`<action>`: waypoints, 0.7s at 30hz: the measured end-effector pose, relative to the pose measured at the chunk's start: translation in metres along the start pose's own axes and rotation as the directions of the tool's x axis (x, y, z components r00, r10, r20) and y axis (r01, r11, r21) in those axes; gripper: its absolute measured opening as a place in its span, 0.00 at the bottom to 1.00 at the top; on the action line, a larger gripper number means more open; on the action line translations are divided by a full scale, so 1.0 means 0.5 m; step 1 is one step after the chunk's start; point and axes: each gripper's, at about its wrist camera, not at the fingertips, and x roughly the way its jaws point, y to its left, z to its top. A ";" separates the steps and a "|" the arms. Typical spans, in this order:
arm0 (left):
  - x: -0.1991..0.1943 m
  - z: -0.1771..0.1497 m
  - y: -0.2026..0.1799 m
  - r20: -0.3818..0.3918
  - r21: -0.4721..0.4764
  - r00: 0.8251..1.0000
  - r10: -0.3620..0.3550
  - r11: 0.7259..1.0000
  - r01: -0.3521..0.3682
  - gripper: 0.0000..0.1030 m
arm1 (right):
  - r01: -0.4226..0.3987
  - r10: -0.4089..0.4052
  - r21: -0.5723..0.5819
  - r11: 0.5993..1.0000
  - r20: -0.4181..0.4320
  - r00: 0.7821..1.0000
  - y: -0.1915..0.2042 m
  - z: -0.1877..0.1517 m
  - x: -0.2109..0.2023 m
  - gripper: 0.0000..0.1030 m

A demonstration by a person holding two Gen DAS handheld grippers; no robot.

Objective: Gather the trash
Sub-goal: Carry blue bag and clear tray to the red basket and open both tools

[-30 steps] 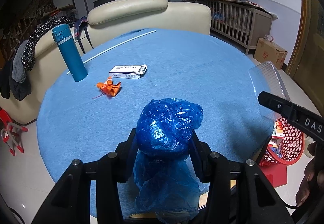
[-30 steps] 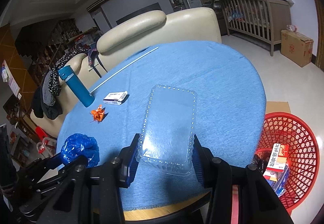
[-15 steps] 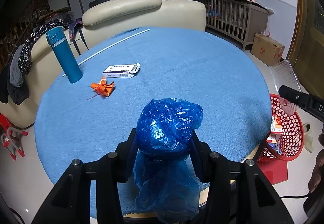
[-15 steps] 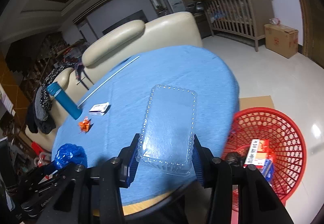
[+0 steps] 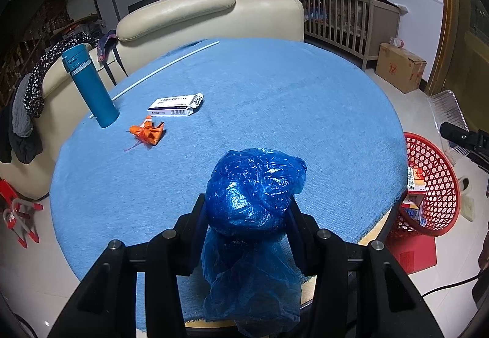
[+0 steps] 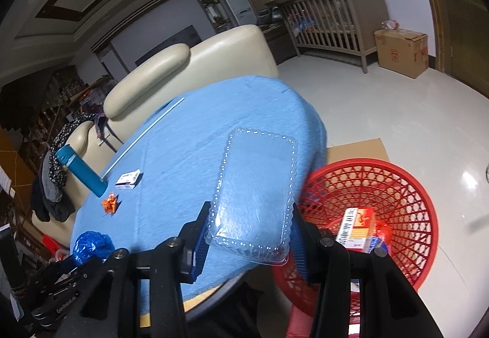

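My left gripper point(image 5: 246, 212) is shut on a crumpled blue plastic bag point(image 5: 253, 185), held above the near edge of the round blue table point(image 5: 275, 99). My right gripper point(image 6: 249, 234) is shut on a clear plastic tray point(image 6: 255, 185) and hangs over the table's right edge, beside the red mesh basket point(image 6: 406, 194) on the floor. The basket holds a few small cartons point(image 6: 356, 229). On the table lie an orange wrapper point(image 5: 148, 133) and a white box point(image 5: 177, 103). In the left wrist view the clear tray point(image 5: 447, 115) and the red basket point(image 5: 434, 185) show at the right.
A teal bottle point(image 5: 90, 84) stands at the table's left edge, with a thin white rod point(image 5: 165, 69) behind it. A cream sofa point(image 5: 195, 17) backs the table. A cardboard box point(image 5: 400, 66) and a wooden crib point(image 5: 345, 20) stand beyond. Brown cardboard point(image 6: 354, 148) lies under the basket.
My right gripper has carried the clear tray to the right, from over the table to its edge beside the red basket. The left gripper has kept still with the blue bag.
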 end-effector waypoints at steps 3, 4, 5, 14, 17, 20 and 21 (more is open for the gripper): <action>0.000 -0.001 -0.005 0.001 0.007 1.000 -0.001 1.000 0.001 0.48 | 0.022 -0.022 0.018 1.000 0.009 1.000 -0.029 0.003 -0.007 0.47; 0.000 -0.001 -0.007 0.000 0.009 1.000 -0.002 1.000 0.002 0.48 | 0.029 -0.030 0.024 0.999 0.011 0.999 -0.038 0.004 -0.010 0.47; 0.000 -0.002 -0.009 0.000 0.010 1.000 -0.002 1.000 0.002 0.48 | 0.034 -0.034 0.029 0.999 0.013 0.999 -0.044 0.005 -0.011 0.47; -0.006 0.000 -0.046 0.006 0.048 1.000 -0.025 0.999 0.024 0.48 | 0.082 -0.085 0.083 0.993 0.032 0.996 -0.117 0.011 -0.032 0.47; -0.007 0.005 -0.068 0.009 0.073 0.999 -0.038 0.997 0.037 0.48 | 0.095 -0.099 0.093 0.991 0.036 0.994 -0.134 0.011 -0.039 0.47; -0.011 0.012 -0.098 0.016 0.109 0.998 -0.055 0.993 0.053 0.48 | 0.109 -0.113 0.101 0.989 0.035 0.993 -0.151 0.007 -0.040 0.47; -0.012 0.014 -0.109 0.019 0.123 0.998 -0.060 0.991 0.058 0.48 | 0.114 -0.118 0.105 0.988 0.034 0.992 -0.157 0.005 -0.041 0.47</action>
